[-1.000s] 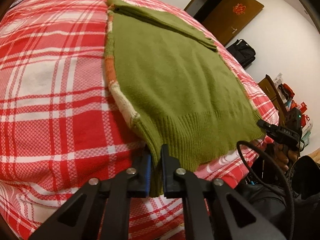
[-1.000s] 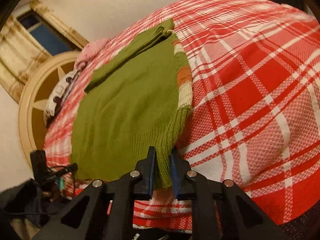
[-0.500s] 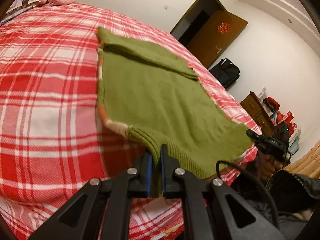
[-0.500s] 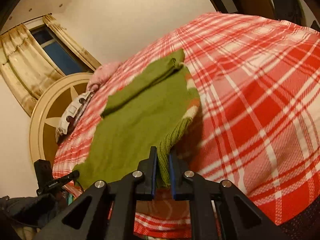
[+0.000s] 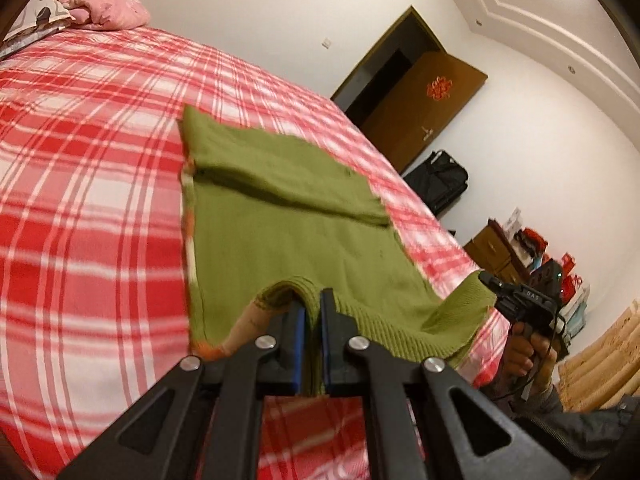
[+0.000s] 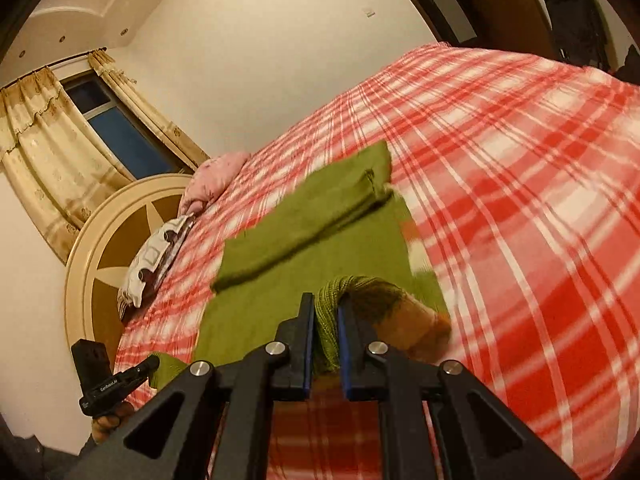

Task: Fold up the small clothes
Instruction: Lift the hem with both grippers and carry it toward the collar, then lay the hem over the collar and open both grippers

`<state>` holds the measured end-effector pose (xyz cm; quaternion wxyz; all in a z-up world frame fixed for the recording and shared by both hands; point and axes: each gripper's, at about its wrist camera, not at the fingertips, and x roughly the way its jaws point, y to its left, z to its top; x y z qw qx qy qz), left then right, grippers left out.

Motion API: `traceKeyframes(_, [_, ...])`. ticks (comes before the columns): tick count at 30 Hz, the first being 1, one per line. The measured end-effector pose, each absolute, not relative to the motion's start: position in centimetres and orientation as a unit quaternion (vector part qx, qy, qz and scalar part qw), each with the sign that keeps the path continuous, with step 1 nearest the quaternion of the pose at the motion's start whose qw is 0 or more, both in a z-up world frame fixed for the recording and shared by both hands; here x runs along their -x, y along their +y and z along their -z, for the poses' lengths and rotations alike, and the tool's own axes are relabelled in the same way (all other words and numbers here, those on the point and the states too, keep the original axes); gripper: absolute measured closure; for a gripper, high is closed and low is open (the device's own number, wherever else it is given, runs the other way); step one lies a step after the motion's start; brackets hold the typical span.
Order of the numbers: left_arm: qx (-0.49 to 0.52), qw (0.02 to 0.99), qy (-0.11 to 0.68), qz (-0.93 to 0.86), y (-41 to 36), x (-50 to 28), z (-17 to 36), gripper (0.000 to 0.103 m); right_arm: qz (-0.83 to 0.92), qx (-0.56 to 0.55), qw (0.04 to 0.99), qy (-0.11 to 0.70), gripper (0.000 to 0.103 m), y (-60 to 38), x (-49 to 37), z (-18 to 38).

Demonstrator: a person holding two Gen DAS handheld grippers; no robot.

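We hold the green sweater [image 5: 304, 240] by its hem corners, left gripper [image 5: 314, 308] and right gripper [image 6: 325, 312] clamped (hem raised off bed [image 5: 88, 184]); next, carry it forward evenly.

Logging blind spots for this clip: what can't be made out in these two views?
- Sweater front: turned down onto the bedspread, both views.
- Hem inside left gripper and right gripper: covered by the fingers.
- Sweater's coloured side edge: blurred, right wrist view.
- Bed's near edge: hidden behind gripper arms.
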<state>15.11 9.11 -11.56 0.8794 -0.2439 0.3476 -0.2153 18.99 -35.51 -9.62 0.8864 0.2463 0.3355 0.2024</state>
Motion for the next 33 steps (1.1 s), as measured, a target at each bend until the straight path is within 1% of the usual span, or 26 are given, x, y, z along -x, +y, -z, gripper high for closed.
traceKeyframes(10, [0.26, 0.887, 0.323, 0.204, 11.4, -20.5, 10.1, 0.096, -0.202, -0.225, 0.898, 0.32, 0.093, -33.4, -26.0, 6.0])
traceKeyframes(19, [0.266, 0.891, 0.313, 0.192, 12.5, -26.1, 9.0, 0.097, -0.194, -0.201, 0.905, 0.321, 0.093, -31.4, -32.0, 4.3])
traceKeyframes(27, [0.276, 0.888, 0.322, 0.178, 13.5, -31.3, 9.6, 0.097, -0.184, -0.188, 0.908, 0.324, 0.093, -30.2, -37.7, 3.9])
traceKeyframes(33, [0.283, 0.884, 0.334, 0.164, 14.7, -35.2, 10.4, 0.097, -0.18, -0.174, 0.905, 0.343, 0.093, -28.9, -43.1, 4.7])
